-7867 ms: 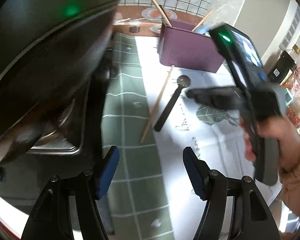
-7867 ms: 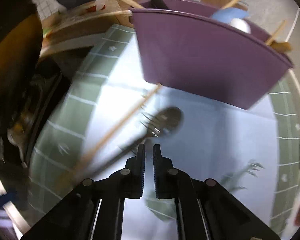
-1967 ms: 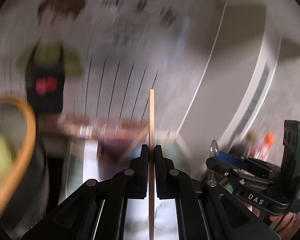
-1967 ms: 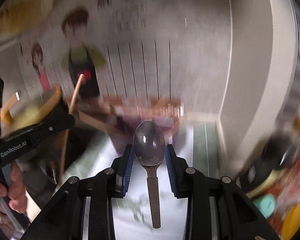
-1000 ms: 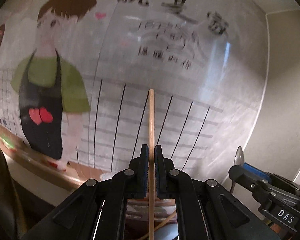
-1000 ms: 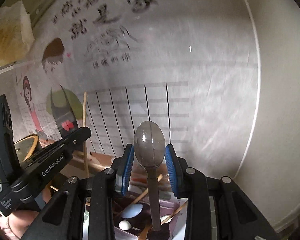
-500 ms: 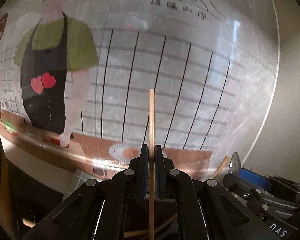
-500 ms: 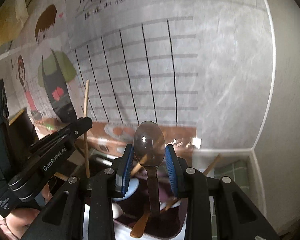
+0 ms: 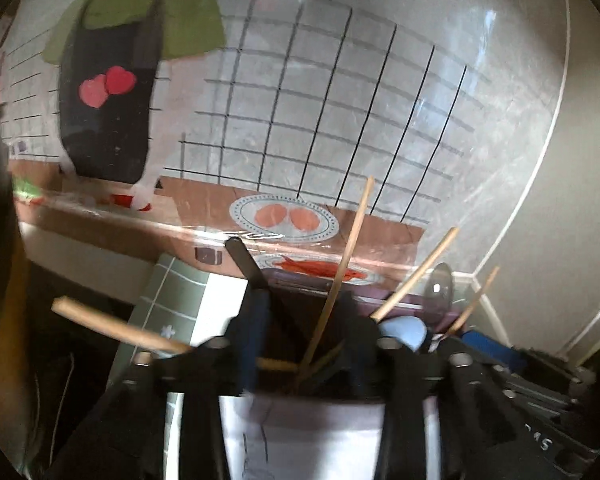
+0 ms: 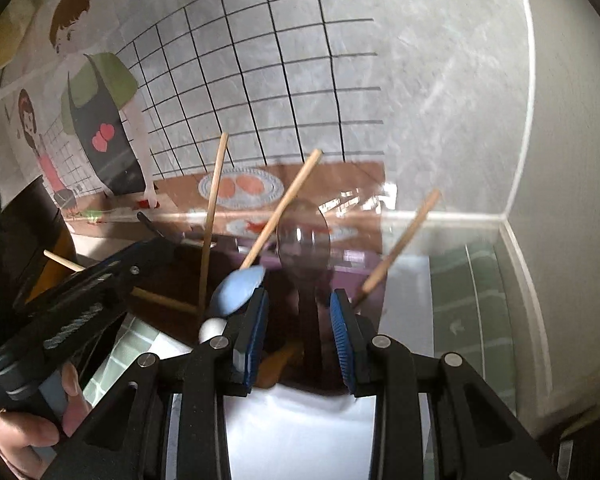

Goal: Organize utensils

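Dropping utensils into the purple holder (image 10: 364,270): both claws, left (image 9: 306,340) and right (image 10: 298,332), stand apart, chopstick (image 9: 340,276) and spoon (image 10: 304,240) released inside (apparently). Next, I judge: withdraw upward cleanly.

A home kitchen corner, by the look of it. A glossy splash-guard sheet printed with a cartoon cook in a black apron (image 10: 100,120), black tile lines and plates of food covers the wall. Below it a purple plastic utensil bin (image 10: 364,268) holds wooden chopsticks (image 10: 212,224) and spoons, on a green tile-patterned counter mat (image 10: 472,312).
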